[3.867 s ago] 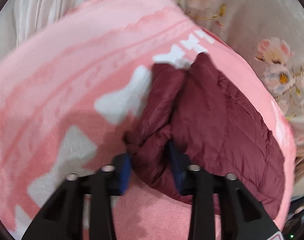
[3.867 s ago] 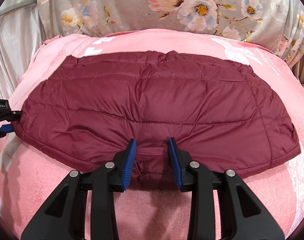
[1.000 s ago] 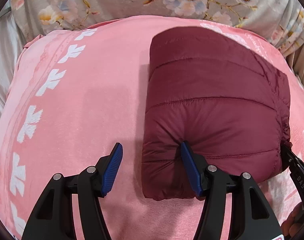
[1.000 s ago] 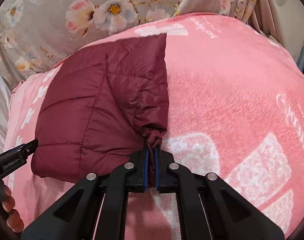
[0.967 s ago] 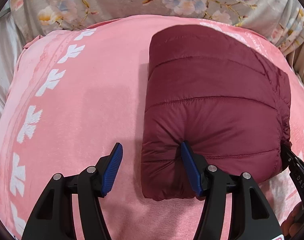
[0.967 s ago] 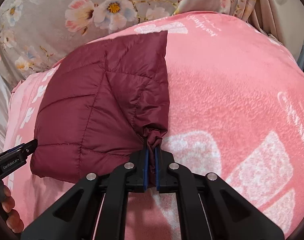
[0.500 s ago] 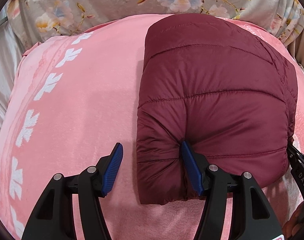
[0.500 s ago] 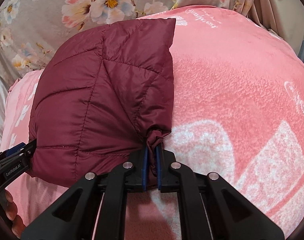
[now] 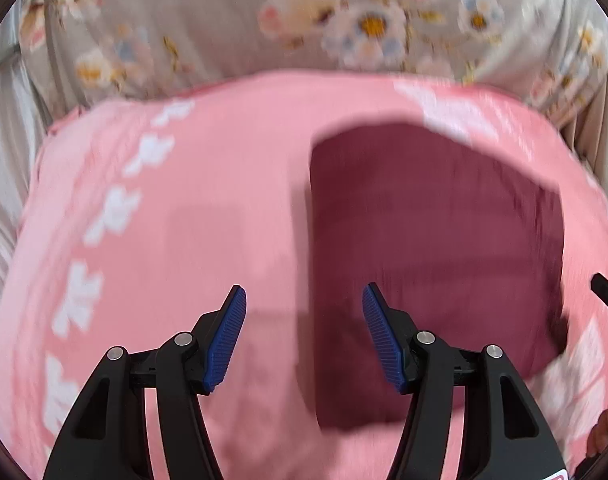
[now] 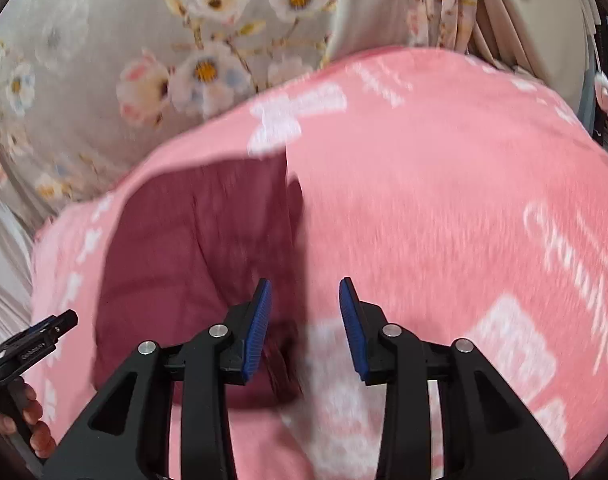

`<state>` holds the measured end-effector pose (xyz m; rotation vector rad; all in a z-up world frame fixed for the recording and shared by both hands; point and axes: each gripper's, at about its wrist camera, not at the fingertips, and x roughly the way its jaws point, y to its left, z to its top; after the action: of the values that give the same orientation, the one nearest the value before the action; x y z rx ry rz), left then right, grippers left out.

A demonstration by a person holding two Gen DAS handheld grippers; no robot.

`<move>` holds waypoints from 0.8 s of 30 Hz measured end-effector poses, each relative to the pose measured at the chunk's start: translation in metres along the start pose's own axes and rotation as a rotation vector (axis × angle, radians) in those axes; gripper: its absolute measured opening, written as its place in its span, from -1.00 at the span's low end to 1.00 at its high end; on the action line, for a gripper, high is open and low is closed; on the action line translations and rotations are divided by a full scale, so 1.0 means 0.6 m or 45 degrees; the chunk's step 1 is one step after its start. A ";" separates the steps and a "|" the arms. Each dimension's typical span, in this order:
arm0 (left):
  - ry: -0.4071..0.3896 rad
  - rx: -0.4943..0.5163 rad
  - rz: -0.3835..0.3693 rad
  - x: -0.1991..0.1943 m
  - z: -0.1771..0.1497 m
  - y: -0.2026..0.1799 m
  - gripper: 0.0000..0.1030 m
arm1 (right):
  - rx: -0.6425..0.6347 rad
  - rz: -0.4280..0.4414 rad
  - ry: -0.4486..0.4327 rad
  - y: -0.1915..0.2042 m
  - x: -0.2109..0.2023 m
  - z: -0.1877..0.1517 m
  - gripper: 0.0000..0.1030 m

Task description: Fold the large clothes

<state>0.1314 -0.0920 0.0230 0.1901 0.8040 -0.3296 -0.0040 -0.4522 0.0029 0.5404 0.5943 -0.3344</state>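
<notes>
Maroon quilted jacket [image 9: 436, 264] lies folded into a compact block on the pink blanket [image 9: 224, 200], toward the right half of it in the left wrist view. Its left edge is straight; the stitching lines are smeared by motion blur in both views.

Left gripper [image 9: 304, 336] — jaws spread wide, nothing pinched. The jacket's near left corner shows in the gap between the blue pads, but the pads do not touch it, and the gripper appears to hang above the cloth.

Right gripper [image 10: 304, 328] — jaws have just been opening and now stand apart. No fabric is clamped; the jacket's near right corner sits just beside the left pad and below it, released. In the right wrist view the jacket [image 10: 192, 264] fills the left side and the blanket's white printed lettering [image 10: 564, 248] runs off to the right.

White bow-like motifs [image 9: 112, 216] line the blanket's left border. Grey floral fabric [image 9: 304, 20] hangs behind the blanket. Each gripper's tip shows at the edge of the other's view, with the person's fingers [image 10: 36, 428] on the left handle.
</notes>
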 end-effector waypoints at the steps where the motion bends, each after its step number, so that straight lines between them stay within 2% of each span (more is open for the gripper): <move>1: -0.015 -0.009 0.006 -0.001 0.021 0.001 0.14 | 0.021 0.031 -0.016 0.006 0.003 0.026 -0.25; 2: -0.030 -0.019 0.010 -0.001 0.044 0.000 0.14 | 0.026 0.046 -0.026 0.011 0.009 0.045 -0.21; 4: -0.044 -0.047 0.021 0.012 0.091 -0.008 0.14 | 0.025 0.052 -0.028 0.029 0.039 0.081 0.13; 5: -0.038 -0.056 0.019 0.021 0.109 -0.014 0.14 | 0.033 0.060 -0.013 0.034 0.054 0.090 0.17; 8: 0.013 -0.080 0.000 0.069 0.160 -0.034 0.14 | 0.116 0.073 0.063 0.038 0.121 0.113 0.17; 12: 0.072 -0.082 0.009 0.134 0.186 -0.067 0.14 | 0.246 0.028 0.168 0.032 0.195 0.107 0.17; 14: 0.114 -0.052 0.012 0.171 0.184 -0.088 0.14 | 0.263 0.091 0.227 0.034 0.228 0.091 -0.06; 16: 0.139 -0.016 0.043 0.201 0.173 -0.105 0.13 | 0.204 0.084 0.235 0.044 0.247 0.073 -0.36; 19: 0.093 0.035 0.109 0.228 0.151 -0.122 0.14 | 0.078 0.022 0.197 0.059 0.260 0.059 -0.41; 24: 0.046 0.054 0.159 0.244 0.140 -0.133 0.14 | 0.011 -0.023 0.175 0.061 0.278 0.049 -0.42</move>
<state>0.2538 -0.2227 -0.0303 0.2853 0.8172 -0.2263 0.1556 -0.4631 -0.0641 0.5697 0.7311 -0.3188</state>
